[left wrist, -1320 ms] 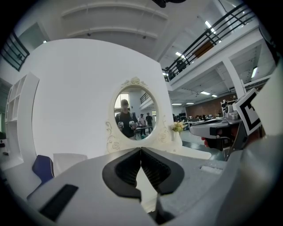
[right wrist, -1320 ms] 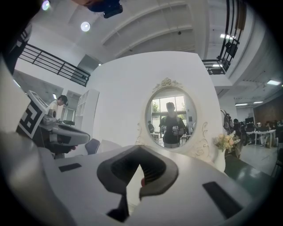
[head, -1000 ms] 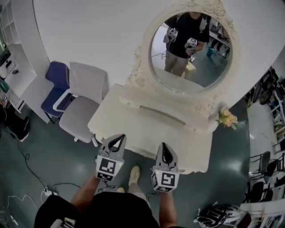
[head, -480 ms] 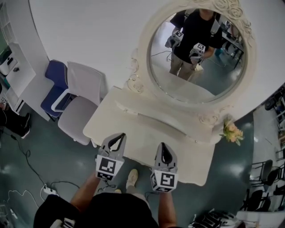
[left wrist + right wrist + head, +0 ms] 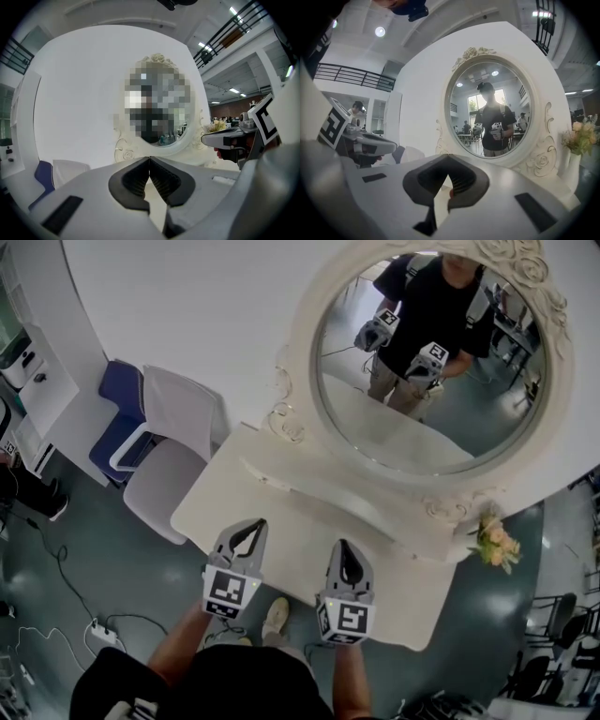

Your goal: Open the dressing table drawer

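Observation:
The cream dressing table [image 5: 292,526] stands against the white wall, with a big oval mirror [image 5: 431,362] above it. Its front face, where a drawer would be, is hidden under the top's near edge in the head view. My left gripper [image 5: 255,524] and right gripper [image 5: 343,545] are side by side with their tips over the near part of the tabletop. Both are shut and hold nothing. In the left gripper view the left gripper's tips [image 5: 149,158] meet, pointing at the mirror [image 5: 187,136]. The right gripper's tips [image 5: 448,155] also meet, facing the mirror [image 5: 492,112].
A white chair [image 5: 173,442] and a blue chair [image 5: 117,418] stand left of the table. A bunch of flowers [image 5: 495,542] sits on the table's right end. Cables [image 5: 56,587] lie on the floor at the left. A shoe [image 5: 275,618] shows below the table's edge.
Both grippers and the head have come closer to the table. The mirror looms larger, and the jaw tips now reach over the tabletop's near edge. Both stay shut.

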Demonstrator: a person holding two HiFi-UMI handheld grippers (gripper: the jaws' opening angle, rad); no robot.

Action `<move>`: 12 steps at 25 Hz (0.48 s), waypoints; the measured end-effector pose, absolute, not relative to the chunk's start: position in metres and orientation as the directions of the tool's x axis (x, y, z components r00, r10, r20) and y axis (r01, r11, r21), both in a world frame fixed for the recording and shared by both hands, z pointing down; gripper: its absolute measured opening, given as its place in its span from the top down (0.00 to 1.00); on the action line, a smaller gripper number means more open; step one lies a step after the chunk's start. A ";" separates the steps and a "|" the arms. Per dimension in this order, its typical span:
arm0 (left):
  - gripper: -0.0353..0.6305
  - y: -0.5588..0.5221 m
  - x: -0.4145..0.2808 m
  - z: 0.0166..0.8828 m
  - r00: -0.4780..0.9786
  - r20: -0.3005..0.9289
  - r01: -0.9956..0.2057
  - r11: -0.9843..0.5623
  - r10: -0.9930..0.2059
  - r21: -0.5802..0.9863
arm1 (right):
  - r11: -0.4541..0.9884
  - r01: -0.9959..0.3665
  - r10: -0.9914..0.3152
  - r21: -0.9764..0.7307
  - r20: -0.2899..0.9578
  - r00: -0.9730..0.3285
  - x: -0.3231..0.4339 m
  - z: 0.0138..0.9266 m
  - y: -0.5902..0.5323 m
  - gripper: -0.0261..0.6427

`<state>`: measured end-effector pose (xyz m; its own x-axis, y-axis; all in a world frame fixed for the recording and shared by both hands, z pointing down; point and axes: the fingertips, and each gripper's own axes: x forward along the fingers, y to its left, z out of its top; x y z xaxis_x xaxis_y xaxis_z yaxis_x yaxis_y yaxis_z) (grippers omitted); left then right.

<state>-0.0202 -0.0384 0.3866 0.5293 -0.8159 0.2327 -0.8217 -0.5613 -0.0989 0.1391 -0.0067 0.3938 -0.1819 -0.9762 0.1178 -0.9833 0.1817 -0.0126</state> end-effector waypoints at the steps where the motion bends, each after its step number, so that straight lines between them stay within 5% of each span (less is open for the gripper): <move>1: 0.94 -0.042 -0.019 0.388 0.524 0.235 -0.825 -0.557 -0.818 -0.099 | 0.188 -0.982 -0.975 -0.014 0.119 -0.188 0.140 0.395 -0.011 0.96; 12: 0.94 -0.076 -0.013 0.401 0.471 0.264 -0.858 -0.506 -0.842 -0.083 | 0.254 -0.967 -0.958 -0.025 0.134 -0.255 0.144 0.406 -0.053 0.96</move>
<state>-0.0130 -0.0759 0.4010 0.4712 -0.8417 0.2636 -0.8583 -0.5064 -0.0828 0.1442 -0.0530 0.4064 -0.2549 -0.9576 0.1343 -0.9669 0.2539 -0.0255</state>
